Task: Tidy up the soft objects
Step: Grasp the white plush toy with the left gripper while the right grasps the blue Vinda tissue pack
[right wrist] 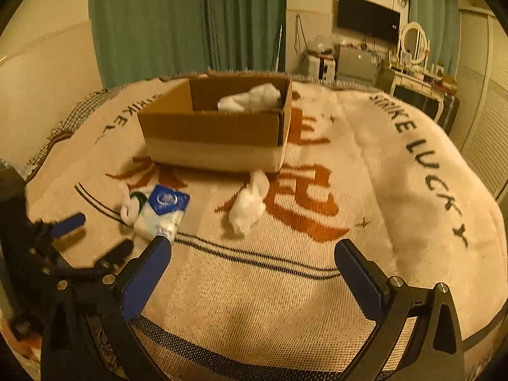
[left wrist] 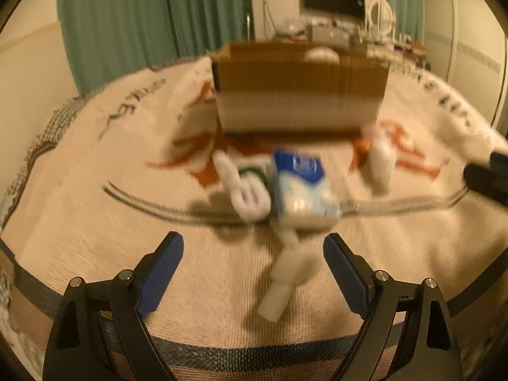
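An open cardboard box stands on the bed blanket with a white soft item inside; the box also shows in the left wrist view. A blue-and-white tissue pack lies in front of it, with a white sock beside it and a white plush piece nearer. My left gripper is open, with the plush piece between its fingers. Another white soft item lies right of the pack. My right gripper is open and empty above the blanket.
The cream blanket with orange characters and black lettering covers the bed. Green curtains hang behind. A desk with a monitor and a mirror stands at the back right. My left gripper shows at the right wrist view's left edge.
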Available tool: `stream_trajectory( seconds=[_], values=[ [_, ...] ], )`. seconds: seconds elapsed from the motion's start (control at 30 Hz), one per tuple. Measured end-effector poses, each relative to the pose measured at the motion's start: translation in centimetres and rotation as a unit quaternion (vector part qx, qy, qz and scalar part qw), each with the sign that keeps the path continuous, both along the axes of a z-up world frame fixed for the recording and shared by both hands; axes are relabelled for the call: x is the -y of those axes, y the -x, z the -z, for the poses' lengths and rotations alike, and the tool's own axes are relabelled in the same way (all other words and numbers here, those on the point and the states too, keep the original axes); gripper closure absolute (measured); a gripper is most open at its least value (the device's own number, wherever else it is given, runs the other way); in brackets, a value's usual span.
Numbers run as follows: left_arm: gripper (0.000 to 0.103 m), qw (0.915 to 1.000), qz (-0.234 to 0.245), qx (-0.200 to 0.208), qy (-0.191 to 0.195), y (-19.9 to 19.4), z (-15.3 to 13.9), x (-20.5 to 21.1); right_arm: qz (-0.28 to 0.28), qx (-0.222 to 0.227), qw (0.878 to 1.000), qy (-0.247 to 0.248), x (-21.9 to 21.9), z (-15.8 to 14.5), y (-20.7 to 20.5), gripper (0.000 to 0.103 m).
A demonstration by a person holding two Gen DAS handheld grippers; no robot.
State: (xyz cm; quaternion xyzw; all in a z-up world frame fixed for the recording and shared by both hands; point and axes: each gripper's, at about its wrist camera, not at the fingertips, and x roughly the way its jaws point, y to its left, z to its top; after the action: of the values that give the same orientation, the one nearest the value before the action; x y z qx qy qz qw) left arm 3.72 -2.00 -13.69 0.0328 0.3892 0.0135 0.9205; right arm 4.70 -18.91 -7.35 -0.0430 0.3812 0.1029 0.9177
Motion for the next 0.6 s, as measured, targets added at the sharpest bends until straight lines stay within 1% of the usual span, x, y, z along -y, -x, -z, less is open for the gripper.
stream_trajectory(
  seconds=[0.1,0.17,0.2,0.23,0.27,0.3,0.33,0.43,0.5,0.6],
  values=[
    [0.013,0.9996,0.018,-0.019,-0.006,-0.1,1.8,0.4,0.008,-0.006,1.0,0.009,0.1,0.3,-0.2,0.0],
    [0.017,0.9993,0.026,-0.027,0.003,-0.2,2.3,0.3,0.013,-0.01,1.0,0.004,0.3,0.4,-0.2,0.0],
    [0.023,0.9989,0.031,-0.033,0.011,-0.2,2.3,0.3,0.014,-0.012,1.0,0.002,0.3,0.3,-0.3,0.0],
    [0.04,0.9984,0.039,-0.035,0.021,-0.2,2.2,0.2,0.015,-0.016,1.0,0.0,0.4,0.4,-0.3,0.0],
    [0.048,0.9976,0.05,-0.036,0.032,-0.2,2.1,0.2,0.016,-0.021,1.0,-0.001,0.3,0.5,-0.3,0.0],
    [0.061,0.9967,0.061,-0.036,0.039,0.0,1.9,0.3,0.018,-0.025,1.0,-0.002,0.3,0.6,-0.2,0.0],
    [0.07,0.9961,0.07,-0.034,0.04,0.2,1.7,0.5,0.019,-0.028,0.999,-0.002,0.2,0.7,-0.1,0.0],
    [0.073,0.9956,0.083,-0.031,0.029,0.9,1.0,1.0,0.016,-0.035,0.999,-0.003,-0.1,0.8,0.1,0.0],
    [0.073,0.9946,0.09,-0.034,0.038,1.4,0.2,0.7,0.014,-0.033,0.999,-0.003,-0.3,0.7,0.4,0.0],
    [0.073,0.9943,0.095,-0.022,0.044,1.9,-1.5,-0.2,0.01,-0.027,1.0,-0.006,-0.6,0.3,0.8,0.0]
  ],
)
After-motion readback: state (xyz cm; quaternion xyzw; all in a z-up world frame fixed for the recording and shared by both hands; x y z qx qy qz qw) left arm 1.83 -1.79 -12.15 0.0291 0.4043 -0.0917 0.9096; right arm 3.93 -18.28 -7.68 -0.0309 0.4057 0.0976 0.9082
